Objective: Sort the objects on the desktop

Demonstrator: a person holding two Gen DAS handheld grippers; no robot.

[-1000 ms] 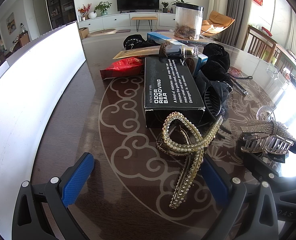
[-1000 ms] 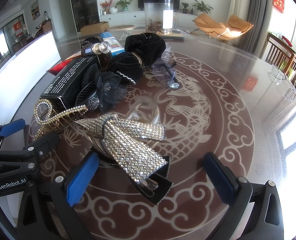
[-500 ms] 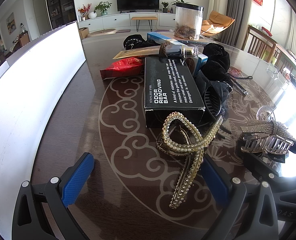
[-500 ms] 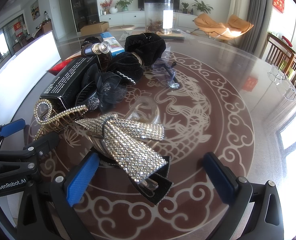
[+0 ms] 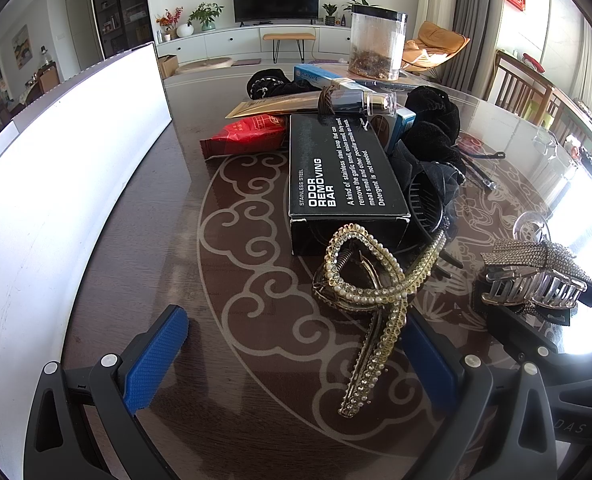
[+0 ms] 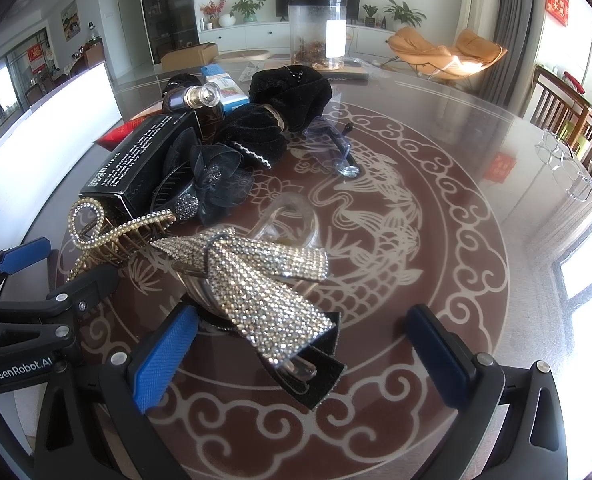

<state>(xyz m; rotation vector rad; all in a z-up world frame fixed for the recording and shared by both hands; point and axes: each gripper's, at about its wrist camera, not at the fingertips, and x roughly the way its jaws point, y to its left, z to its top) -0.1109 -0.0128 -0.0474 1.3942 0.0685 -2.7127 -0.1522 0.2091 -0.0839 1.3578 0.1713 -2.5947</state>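
Between our two grippers the tabletop [image 6: 476,128] clutter crowds leftward, leaving bare patterned glass to the right. Our left gripper [image 5: 292,352] has its jaws apart, the pearl hair clip [image 5: 370,280] lying between them; our right gripper [image 6: 300,356] also gapes, around the rhinestone bow clip [image 6: 256,280]. We read "STAINLESS STEEL ODOR REMOVING BAR" on the black box [image 5: 340,168], just behind the pearl clip. Only the right view shows "GenRobot.AI" on the left gripper and clear glasses [image 6: 564,164] at the far edge.

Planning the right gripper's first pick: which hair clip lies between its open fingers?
The silver rhinestone bow clip; the gold pearl claw clip lies by the left gripper instead.
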